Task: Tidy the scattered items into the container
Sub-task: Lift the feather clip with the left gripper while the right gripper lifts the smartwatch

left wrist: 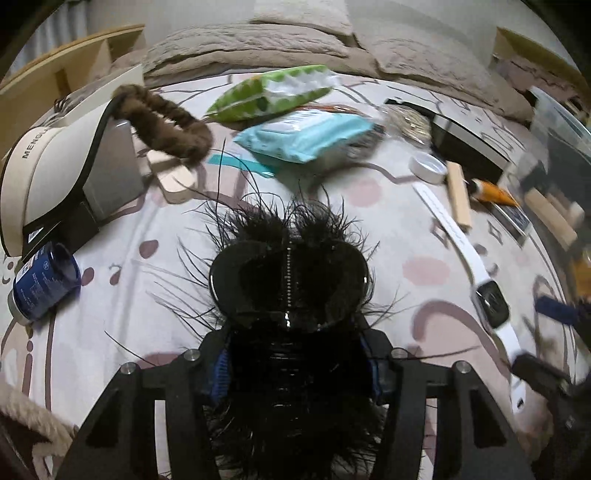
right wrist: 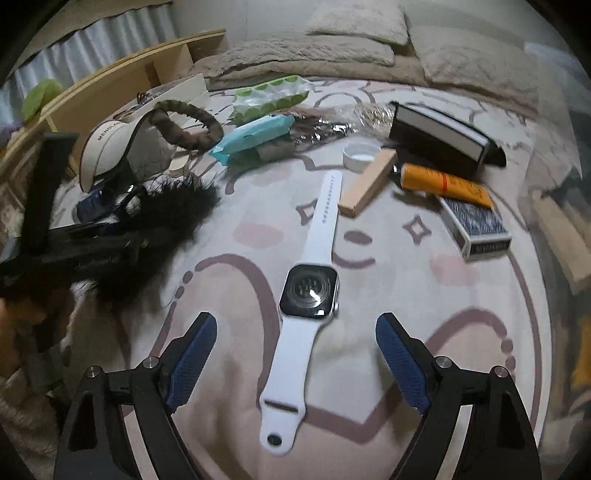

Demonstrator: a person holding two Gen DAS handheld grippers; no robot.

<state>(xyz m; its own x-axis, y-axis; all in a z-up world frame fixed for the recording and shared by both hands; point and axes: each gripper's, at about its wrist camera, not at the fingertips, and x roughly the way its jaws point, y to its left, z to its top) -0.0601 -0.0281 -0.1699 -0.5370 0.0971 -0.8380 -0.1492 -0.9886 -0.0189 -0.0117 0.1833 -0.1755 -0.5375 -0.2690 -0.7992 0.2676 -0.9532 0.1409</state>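
My left claw (left wrist: 291, 369) is clenched on the feathered hair clip (left wrist: 290, 280), held above the bed (left wrist: 110, 295). My right claw (right wrist: 295, 354) stands released, straddling the watch (right wrist: 309, 291) lying flat on the bed; I'd lower squarely over its case before closing, then carry both to the container (left wrist: 554, 155) at far right.

A bed fills the scene, covered by a pale cream bedsheet (right wrist: 424, 295) printed with mauve outlines, dotted arcs and soft pink patches. At its far end lies a rumpled beige fleece blanket (right wrist: 303, 55) with two plush beige pillows (right wrist: 358, 20) stacked against an off-white wall (right wrist: 258, 14). Along the left side stands a light wooden shelf unit (right wrist: 122, 81) with open compartments, and behind it hangs a pleated pale grey curtain (right wrist: 92, 40). The light is dim, warm and even, with soft shadows on the sheet.
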